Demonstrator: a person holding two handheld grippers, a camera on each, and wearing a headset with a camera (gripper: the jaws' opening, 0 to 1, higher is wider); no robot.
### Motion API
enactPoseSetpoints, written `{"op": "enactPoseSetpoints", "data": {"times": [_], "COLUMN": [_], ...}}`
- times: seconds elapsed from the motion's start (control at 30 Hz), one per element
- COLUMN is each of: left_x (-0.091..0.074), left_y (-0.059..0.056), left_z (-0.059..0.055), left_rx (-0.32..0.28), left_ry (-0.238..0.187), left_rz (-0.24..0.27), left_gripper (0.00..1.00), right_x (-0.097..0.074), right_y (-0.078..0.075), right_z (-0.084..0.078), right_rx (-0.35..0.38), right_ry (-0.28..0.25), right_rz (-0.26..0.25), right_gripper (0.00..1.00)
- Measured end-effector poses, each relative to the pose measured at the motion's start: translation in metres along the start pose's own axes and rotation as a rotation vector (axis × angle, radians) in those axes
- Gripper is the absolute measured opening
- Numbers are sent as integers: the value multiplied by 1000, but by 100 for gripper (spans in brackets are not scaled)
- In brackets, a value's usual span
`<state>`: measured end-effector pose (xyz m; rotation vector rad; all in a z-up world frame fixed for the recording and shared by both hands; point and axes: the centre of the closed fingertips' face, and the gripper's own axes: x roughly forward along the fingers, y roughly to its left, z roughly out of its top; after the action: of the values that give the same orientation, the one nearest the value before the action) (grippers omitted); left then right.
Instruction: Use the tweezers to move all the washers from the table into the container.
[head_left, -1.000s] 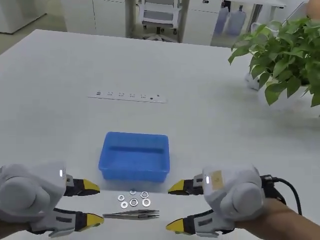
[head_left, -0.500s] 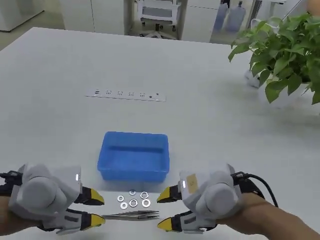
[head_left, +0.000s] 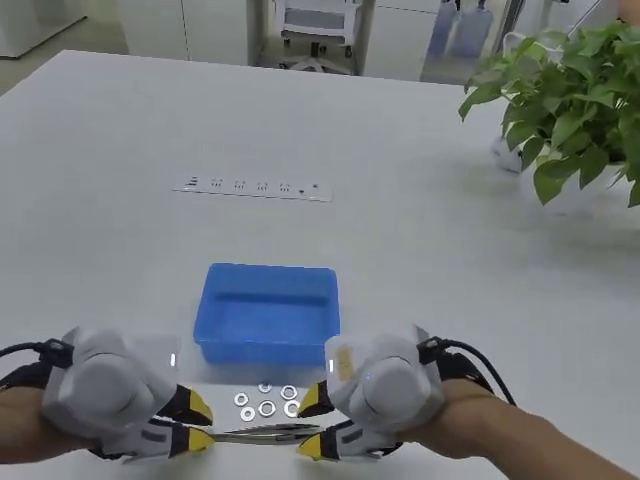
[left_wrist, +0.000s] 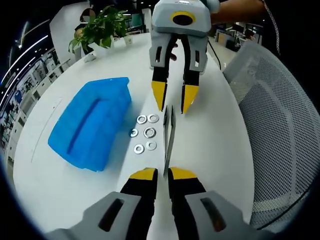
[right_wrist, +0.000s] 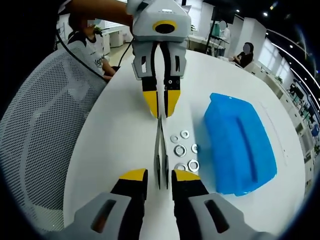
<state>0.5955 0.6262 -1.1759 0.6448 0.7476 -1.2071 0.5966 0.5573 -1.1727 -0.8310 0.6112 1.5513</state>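
Left gripper (head_left: 200, 424) and right gripper (head_left: 306, 430), jaws parted (neither clamping), face the ends of the tweezers (head_left: 262, 433) on the surface (head_left: 420, 250), near washers (head_left: 267, 406) and blue container (head_left: 270, 310).

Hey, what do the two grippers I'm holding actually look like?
Both the left claw and right claw have rounded pale-grey bodies and black jaws tipped in yellow. A black cable trails from each, and the right one carries a yellowish label.

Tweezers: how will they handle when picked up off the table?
Thin and lying flat on the smooth table, the tweezers will probably slide before they lift. Two slim arms joined at one end: likely springy under a side squeeze. Likely light; a nudge could scatter the washers beside them.
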Motion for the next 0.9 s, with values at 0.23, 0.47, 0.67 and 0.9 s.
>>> {"op": "enactPoseSetpoints", "data": {"times": [0.23, 0.47, 0.67, 0.9], "left_x": [4, 4, 4, 3], "left_y": [0, -1, -2, -7], "left_z": [-1, 0, 0, 3], "left_rx": [-15, -9, -29, -9], "left_ry": [7, -2, 1, -2], "left_rz": [-20, -31, -43, -38], "left_gripper": [8, 7, 6, 6], "right_x": [5, 9, 9, 9], "right_y": [-2, 0, 1, 0], "right_z": [0, -4, -5, -5], "right_rx": [34, 45, 37, 32], "right_ry": [1, 18, 25, 26], "right_rz": [12, 27, 25, 23], "right_gripper": [18, 15, 13, 13]}}
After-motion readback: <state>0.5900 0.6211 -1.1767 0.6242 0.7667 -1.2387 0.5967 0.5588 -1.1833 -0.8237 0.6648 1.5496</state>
